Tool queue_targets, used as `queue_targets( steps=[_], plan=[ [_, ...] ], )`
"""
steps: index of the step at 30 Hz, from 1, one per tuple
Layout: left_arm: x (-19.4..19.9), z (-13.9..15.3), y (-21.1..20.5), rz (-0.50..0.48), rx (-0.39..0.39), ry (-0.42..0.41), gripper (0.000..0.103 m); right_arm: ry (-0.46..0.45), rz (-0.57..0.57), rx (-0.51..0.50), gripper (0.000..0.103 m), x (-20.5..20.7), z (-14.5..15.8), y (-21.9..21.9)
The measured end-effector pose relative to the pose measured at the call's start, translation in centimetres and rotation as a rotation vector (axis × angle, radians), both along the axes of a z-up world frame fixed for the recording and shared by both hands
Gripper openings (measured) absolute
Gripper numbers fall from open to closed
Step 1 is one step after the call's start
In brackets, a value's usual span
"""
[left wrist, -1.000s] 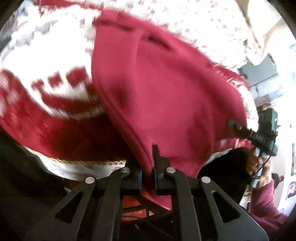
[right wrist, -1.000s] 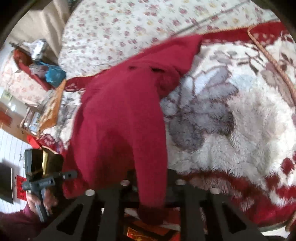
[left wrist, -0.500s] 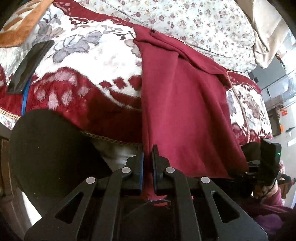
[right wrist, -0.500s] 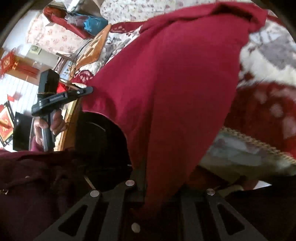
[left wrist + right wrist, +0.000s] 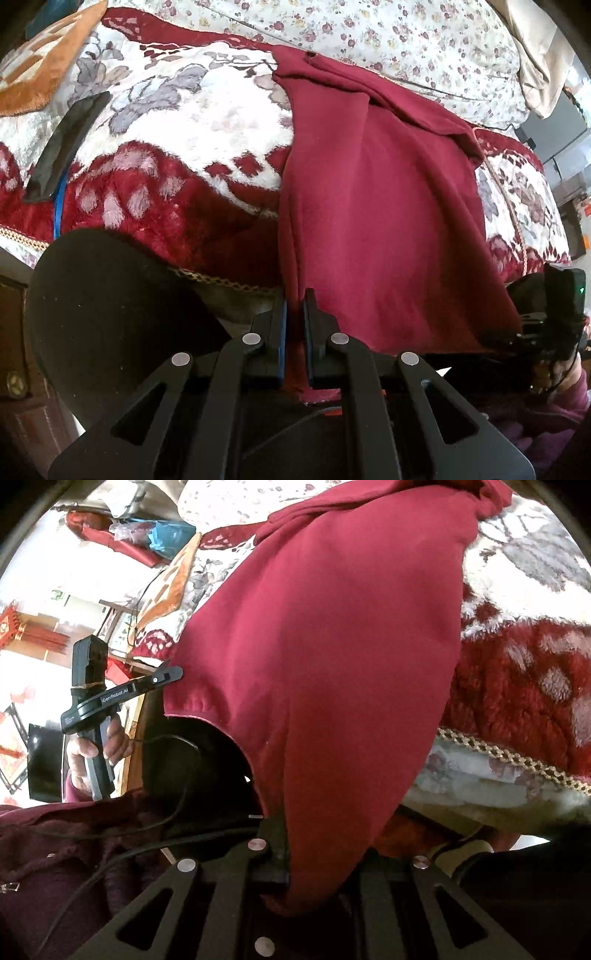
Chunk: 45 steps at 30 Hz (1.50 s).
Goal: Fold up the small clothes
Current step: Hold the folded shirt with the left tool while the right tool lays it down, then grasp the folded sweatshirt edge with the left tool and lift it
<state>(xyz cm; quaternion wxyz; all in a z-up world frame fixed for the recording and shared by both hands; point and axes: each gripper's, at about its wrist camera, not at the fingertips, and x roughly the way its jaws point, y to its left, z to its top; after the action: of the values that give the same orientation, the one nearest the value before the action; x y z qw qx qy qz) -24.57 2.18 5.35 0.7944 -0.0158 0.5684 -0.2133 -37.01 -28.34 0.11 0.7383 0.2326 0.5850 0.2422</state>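
A dark red garment (image 5: 384,221) is stretched from the bed's near edge back onto the red and white plush blanket (image 5: 177,122). My left gripper (image 5: 295,314) is shut on its near left corner, cloth pinched between the blue pads. The right gripper (image 5: 495,338) shows at the far right of the left wrist view, holding the other corner. In the right wrist view the garment (image 5: 332,646) drapes over my right gripper (image 5: 314,864), shut on the cloth with its fingertips hidden. The left gripper (image 5: 173,674) there pinches the hem.
A flat black object with a blue strap (image 5: 66,147) lies on the blanket at the left. A floral sheet (image 5: 369,40) covers the bed behind. The person's dark knee (image 5: 103,314) and a hand (image 5: 96,749) are near. An orange cushion (image 5: 40,62) is at the top left.
Both grippers pulled the garment toward the bed's near edge and tilted downward. The cloth went from bunched and lifted to spread flat, hanging over the edge. Little moved in the last half second.
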Motion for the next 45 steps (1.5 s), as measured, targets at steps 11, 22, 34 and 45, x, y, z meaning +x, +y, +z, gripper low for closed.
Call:
queue_targets(
  steps=[11,22,34,45],
  plan=[
    [0.1,-0.5,-0.1,0.007,0.014,0.015,0.006,0.002,-0.083,-0.011,0.047,0.0,0.6,-1.3],
    [0.9,-1.7,0.1,0.020,0.019,0.052,0.006,-0.069,-0.192,-0.273,0.047,2.3,4.2,-5.3],
    [0.9,-1.4,0.2,0.011,-0.026,0.065,0.006,-0.171,-0.596,-0.315,0.046,16.3,2.2,-13.4],
    [3.1,0.1,0.8,0.051,-0.094,0.023,0.042,-0.271,-0.555,-0.549,0.014,17.1,2.4,-14.7]
  ],
)
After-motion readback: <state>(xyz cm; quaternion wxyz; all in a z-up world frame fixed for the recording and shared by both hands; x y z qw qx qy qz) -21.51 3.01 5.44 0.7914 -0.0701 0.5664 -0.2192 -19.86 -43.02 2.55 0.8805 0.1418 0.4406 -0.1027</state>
